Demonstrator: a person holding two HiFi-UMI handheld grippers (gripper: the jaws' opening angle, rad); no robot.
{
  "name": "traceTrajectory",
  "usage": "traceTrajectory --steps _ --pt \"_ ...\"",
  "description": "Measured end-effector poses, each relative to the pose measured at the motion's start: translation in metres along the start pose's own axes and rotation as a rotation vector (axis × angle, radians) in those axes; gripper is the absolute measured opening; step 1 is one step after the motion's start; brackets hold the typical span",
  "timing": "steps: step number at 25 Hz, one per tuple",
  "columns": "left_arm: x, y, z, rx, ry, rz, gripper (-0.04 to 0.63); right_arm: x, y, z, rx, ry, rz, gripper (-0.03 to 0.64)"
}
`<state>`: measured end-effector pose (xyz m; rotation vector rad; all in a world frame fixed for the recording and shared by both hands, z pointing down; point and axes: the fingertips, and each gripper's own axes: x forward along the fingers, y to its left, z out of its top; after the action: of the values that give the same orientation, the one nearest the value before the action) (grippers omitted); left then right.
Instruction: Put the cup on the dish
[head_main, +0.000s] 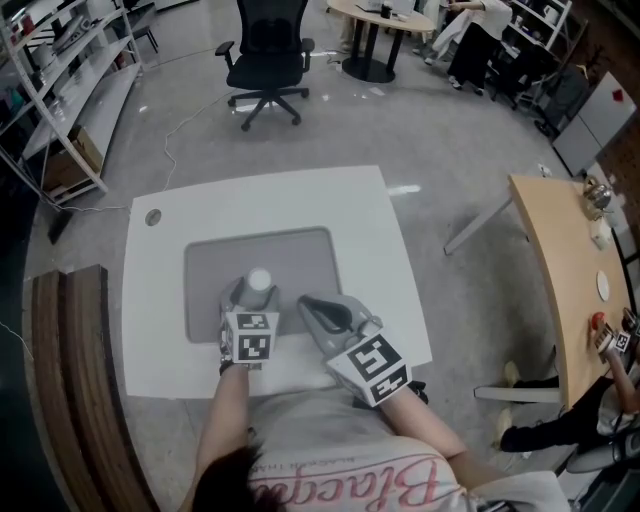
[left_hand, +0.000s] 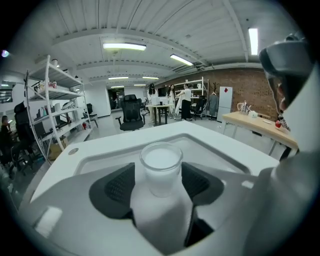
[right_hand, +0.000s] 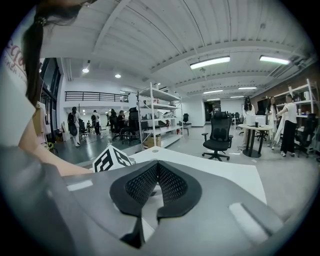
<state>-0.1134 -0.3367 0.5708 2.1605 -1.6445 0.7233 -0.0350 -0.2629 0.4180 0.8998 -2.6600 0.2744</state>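
Note:
A white cup stands upright on the near part of the grey rectangular dish, which lies sunk in the white table. My left gripper reaches around the cup from the near side. In the left gripper view the cup stands between the two black pads, which lie close along its sides, jaws wide. My right gripper rests just right of the cup over the dish's front edge. Its pads meet, with nothing between them.
A black office chair stands beyond the table. A wooden bench runs along the left and a beige table along the right. Shelving lines the far left. People stand at the back right.

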Motion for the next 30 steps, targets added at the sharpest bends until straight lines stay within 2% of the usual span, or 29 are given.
traceTrajectory --steps 6,12,17,19,23,30 --pt "-0.037 0.008 0.028 0.008 -0.092 0.046 0.276 -0.005 0.009 0.007 -0.018 -0.038 0.005 0.002" --pt "-0.079 0.007 0.043 0.026 -0.162 0.032 0.240 -0.014 0.023 0.010 -0.021 -0.057 -0.001 0.002" --pt "-0.114 0.004 0.042 0.076 -0.184 0.028 0.106 -0.021 0.039 0.011 -0.018 -0.068 -0.016 0.001" --pt "-0.128 0.004 0.042 0.083 -0.200 0.033 -0.001 -0.023 0.046 0.010 -0.015 -0.070 -0.021 0.000" --pt "-0.148 -0.007 0.048 0.087 -0.242 -0.014 -0.002 -0.027 0.056 0.007 -0.014 -0.071 -0.034 0.000" --pt "-0.180 -0.023 0.063 0.047 -0.333 -0.085 -0.002 -0.038 0.067 0.007 -0.001 -0.094 -0.064 0.000"
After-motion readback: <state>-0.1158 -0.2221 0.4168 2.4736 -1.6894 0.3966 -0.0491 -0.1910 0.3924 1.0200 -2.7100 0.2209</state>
